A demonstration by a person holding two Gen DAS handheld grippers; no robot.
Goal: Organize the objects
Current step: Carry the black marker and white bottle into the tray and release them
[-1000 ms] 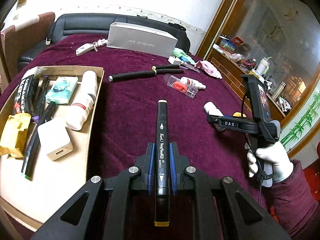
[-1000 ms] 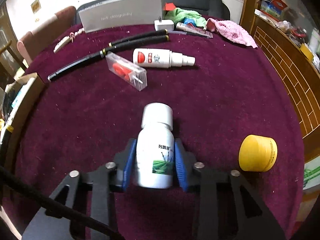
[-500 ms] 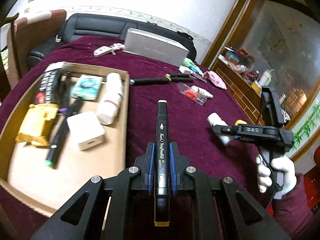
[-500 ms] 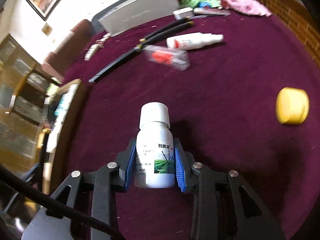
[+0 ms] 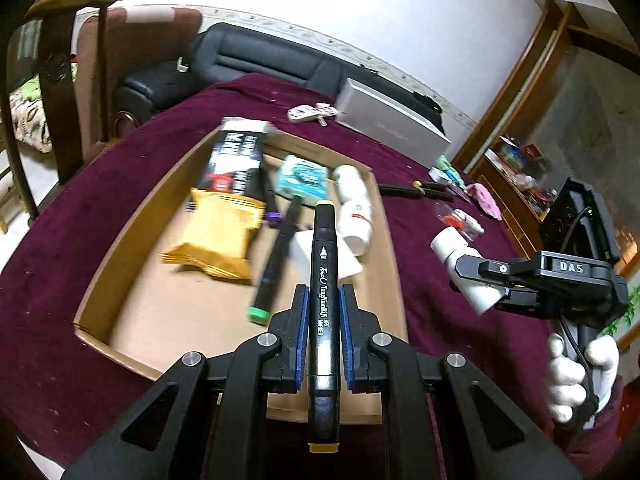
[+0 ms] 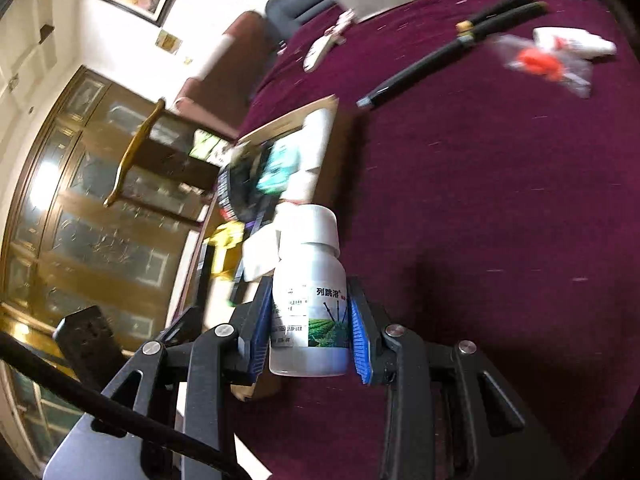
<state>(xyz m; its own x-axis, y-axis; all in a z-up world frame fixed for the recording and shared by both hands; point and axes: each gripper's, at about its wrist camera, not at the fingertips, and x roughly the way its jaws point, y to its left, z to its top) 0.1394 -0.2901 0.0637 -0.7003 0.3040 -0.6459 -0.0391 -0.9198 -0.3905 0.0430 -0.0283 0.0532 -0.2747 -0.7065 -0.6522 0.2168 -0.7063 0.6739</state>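
The left tongs (image 5: pixel 324 332) clamp a black marker (image 5: pixel 323 280) above the near end of the cardboard tray (image 5: pixel 384 264), whose near half is bare card while a yellow packet (image 5: pixel 220 236), pens and a white bottle crowd its far half. The right tongs (image 6: pixel 308 332) grip a white bottle with a green label (image 6: pixel 308 292) just beyond the tray's right rim (image 6: pixel 340 148), over open maroon cloth. The cloth-covered counter (image 6: pixel 500 208) carries a black pen (image 6: pixel 440 64) and clear pouch (image 6: pixel 548 64) farther off, with a dark sofa (image 5: pixel 248 60) behind.

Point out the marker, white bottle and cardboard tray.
marker (image 5: pixel 323 280), left wrist view, printed barrel.
white bottle (image 6: pixel 308 304), right wrist view, label.
cardboard tray (image 5: pixel 120 248), left wrist view, left wall.
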